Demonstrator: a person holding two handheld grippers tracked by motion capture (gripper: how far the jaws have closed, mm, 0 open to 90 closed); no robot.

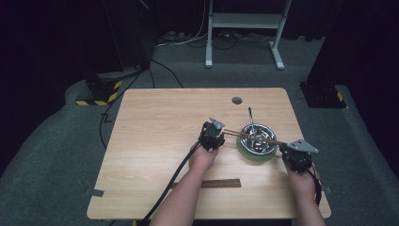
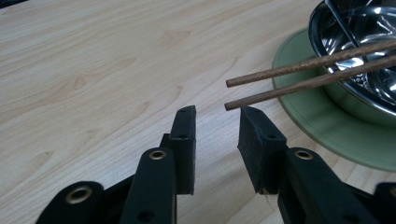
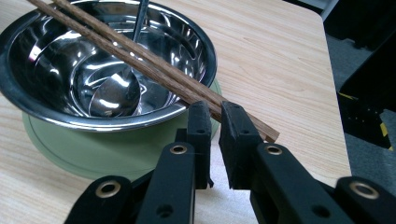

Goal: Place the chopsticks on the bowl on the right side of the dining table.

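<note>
Our right gripper (image 3: pixel 213 114) pinches the brown wooden chopsticks (image 3: pixel 140 60) at lower centre; our left gripper (image 2: pixel 217 122), jaws apart, should close squarely on their free tips.

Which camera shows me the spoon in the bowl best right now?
The right gripper view: the spoon lies large inside the bowl. The high view shows it small, handle over the far rim; the left gripper view catches a cropped bit of handle.

Brown chopsticks (image 3: pixel 154 70), silver bowl (image 3: pixel 60 60), green plate (image 3: pixel 93 149).

bowl (image 3: pixel 56 60): polished metal | chopsticks (image 3: pixel 140 60): matt grained wood | plate (image 2: pixel 299 84): smooth green | table (image 1: pixel 155 127): pale wood-grain
</note>
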